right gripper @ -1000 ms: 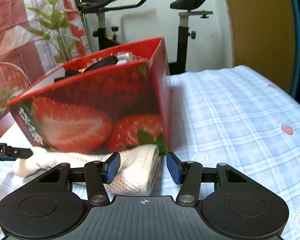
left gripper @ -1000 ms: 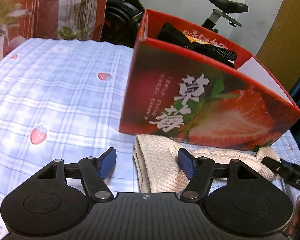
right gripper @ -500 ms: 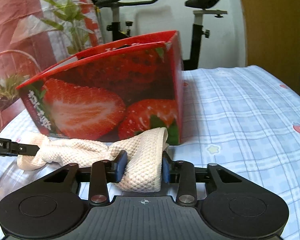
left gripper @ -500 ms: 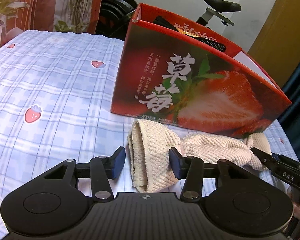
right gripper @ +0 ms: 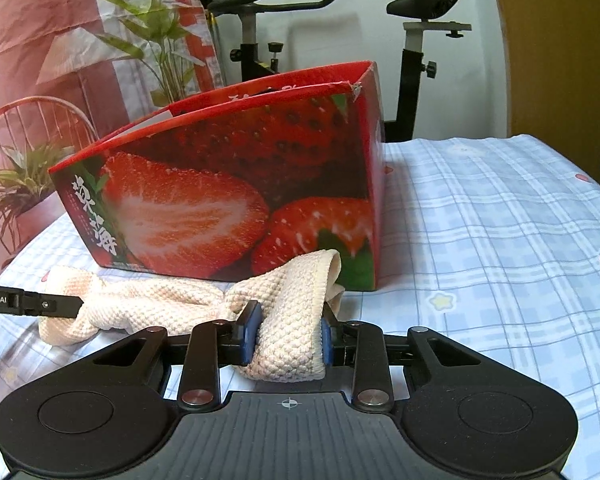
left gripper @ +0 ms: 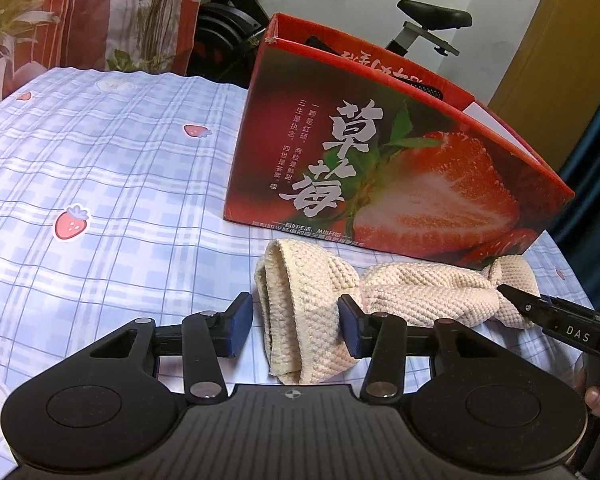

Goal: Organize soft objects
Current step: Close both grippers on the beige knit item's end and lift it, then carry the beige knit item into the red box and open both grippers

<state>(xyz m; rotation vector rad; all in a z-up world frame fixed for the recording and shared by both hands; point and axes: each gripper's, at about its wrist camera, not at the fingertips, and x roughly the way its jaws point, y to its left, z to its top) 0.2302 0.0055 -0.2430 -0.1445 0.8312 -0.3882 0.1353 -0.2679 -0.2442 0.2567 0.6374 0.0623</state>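
Left wrist view alone shows a gap between the left gripper (left gripper: 296,322) and the towel's (left gripper: 308,320) end lying between its unclenched fingers. In the right wrist view, the towel's other end is clamped by the right gripper (right gripper: 287,330), beside the strawberry box (right gripper: 236,200).

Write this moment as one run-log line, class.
stage: gripping towel ends | right gripper: shut on towel | left gripper: closing around other end, left pad apart | box: behind towel

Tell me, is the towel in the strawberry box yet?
Not yet. Dark items already sit in the box. The towel lies on the checked sheet in front of it. The right gripper has just closed on one end, and the left gripper has just been closing around the other. Lifting it in is left.
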